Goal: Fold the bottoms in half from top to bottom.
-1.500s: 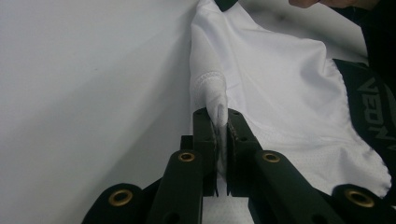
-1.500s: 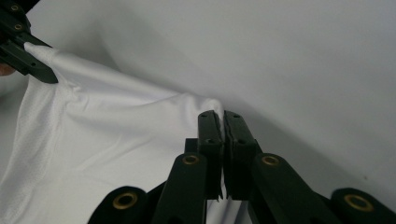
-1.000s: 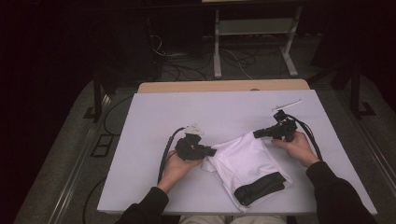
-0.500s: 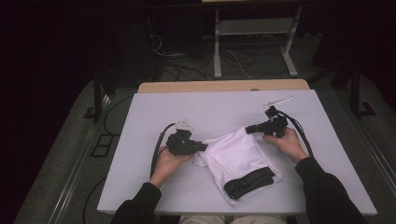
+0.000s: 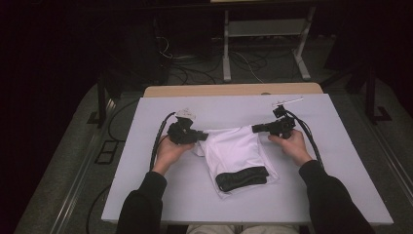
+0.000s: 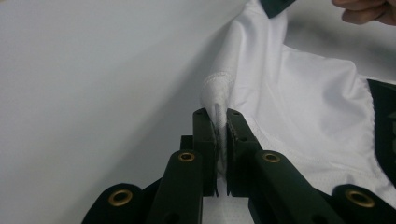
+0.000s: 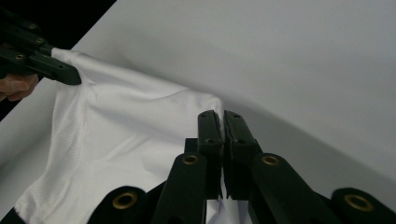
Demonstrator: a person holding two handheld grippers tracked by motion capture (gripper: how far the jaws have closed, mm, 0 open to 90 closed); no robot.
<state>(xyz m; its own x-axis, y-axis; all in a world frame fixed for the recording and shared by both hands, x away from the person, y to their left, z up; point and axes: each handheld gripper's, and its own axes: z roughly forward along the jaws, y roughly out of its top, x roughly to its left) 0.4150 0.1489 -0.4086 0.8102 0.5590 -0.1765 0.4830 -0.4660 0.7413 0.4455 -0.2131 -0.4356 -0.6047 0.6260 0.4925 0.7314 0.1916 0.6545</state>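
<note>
High view: white garment (image 5: 234, 148) stretched between left claw (image 5: 203, 137) and right claw (image 5: 255, 129), both clamping it.

A white garment (image 5: 234, 148) lies on the white table (image 5: 146, 195), and a black band (image 5: 242, 178) runs across its near end. The left gripper (image 5: 204, 137) is at the far left corner of the garment, and the right gripper (image 5: 255, 128) is at the far right corner. The far edge of the cloth hangs between them in a low curve. Whether the jaws press the cloth cannot be told from this height. The left hand (image 5: 168, 150) and the right hand (image 5: 290, 144) hold the grippers from the near side, in dark sleeves. A black cable (image 5: 157, 141) runs beside the left gripper. Behind the table, a wooden edge (image 5: 234, 89) shows, then a dark floor with a metal stand (image 5: 265, 34).
</note>
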